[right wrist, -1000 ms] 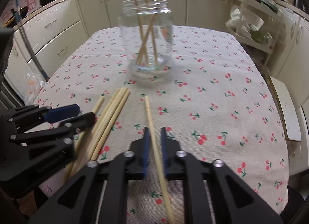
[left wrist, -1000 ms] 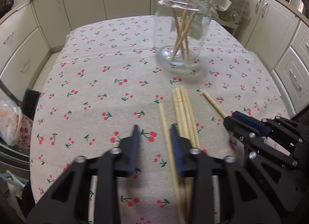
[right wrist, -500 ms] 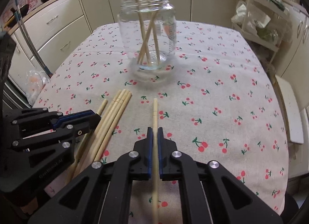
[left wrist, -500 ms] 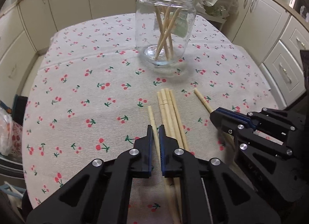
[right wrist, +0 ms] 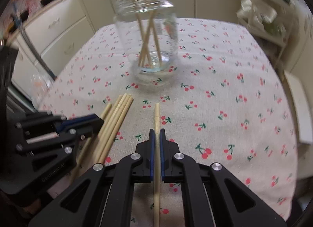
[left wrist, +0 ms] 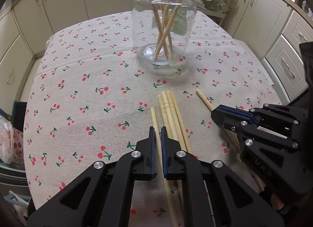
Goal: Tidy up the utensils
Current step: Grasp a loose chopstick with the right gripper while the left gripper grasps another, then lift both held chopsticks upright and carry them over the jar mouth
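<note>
The left hand-held gripper [left wrist: 158, 135] is clamped tight on a single chopstick [left wrist: 154, 118], whose blunt end sticks out ahead of the blue pads toward the glass jar [left wrist: 164, 31] while its long tail runs back under the gripper body. Just beside it, on the side away from the jar's left, lies a bundle of loose chopsticks [left wrist: 170, 109] flat on the cherry-print tabletop [left wrist: 78, 89], touching one another and pointing roughly at the jar.

The right hand-held gripper [right wrist: 156, 137] is likewise closed down on its own chopstick [right wrist: 156, 113], which lies straight along the line of the fingers with its tip aimed at the jar. In the left wrist view this gripper sits beyond the bundle, with its chopstick's end poking out toward the jar.

The jar stands upright farther along the tabletop, well apart from both grippers, holding several chopsticks [left wrist: 164, 23] that lean crossed against its rim. Cream cabinets [left wrist: 58, 1] ring the tabletop.
</note>
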A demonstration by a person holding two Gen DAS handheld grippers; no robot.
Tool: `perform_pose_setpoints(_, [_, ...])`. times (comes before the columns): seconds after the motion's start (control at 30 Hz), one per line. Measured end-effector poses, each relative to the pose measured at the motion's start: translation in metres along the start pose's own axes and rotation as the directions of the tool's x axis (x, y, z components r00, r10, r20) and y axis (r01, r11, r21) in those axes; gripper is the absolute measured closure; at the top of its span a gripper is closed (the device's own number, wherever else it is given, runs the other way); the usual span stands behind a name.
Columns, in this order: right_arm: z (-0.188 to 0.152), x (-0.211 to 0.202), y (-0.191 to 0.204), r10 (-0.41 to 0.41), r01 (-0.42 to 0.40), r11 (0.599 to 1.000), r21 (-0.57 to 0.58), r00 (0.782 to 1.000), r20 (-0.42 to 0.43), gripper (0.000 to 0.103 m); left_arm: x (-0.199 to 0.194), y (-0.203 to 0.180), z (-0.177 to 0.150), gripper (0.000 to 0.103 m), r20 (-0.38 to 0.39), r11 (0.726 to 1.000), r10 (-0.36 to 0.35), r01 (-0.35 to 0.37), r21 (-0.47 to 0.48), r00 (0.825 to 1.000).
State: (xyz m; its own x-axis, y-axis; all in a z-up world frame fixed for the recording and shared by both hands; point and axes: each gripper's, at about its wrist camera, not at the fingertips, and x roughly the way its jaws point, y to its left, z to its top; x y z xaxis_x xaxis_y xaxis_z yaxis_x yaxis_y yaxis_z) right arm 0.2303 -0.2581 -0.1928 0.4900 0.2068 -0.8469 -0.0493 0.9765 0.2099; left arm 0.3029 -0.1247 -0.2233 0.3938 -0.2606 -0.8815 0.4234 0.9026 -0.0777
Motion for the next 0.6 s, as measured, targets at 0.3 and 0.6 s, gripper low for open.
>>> perform_pose_setpoints(0.3, [0.005, -0.032, -0.029, 0.137, -0.167, 0.962, 0.216, 0.979, 0.149, 0.097, -0.037, 0.008, 0.016, 0.098, 0.132, 0.999, 0.003, 0.004, -0.048, 0.991])
perform_pose_setpoints(0.6, [0.031, -0.080, -0.031, 0.179, -0.288, 0.925, 0.249, 0.907, 0.382, 0.097, -0.094, 0.012, 0.052, 0.098, 0.349, 0.995, -0.023, 0.054, -0.080, 0.937])
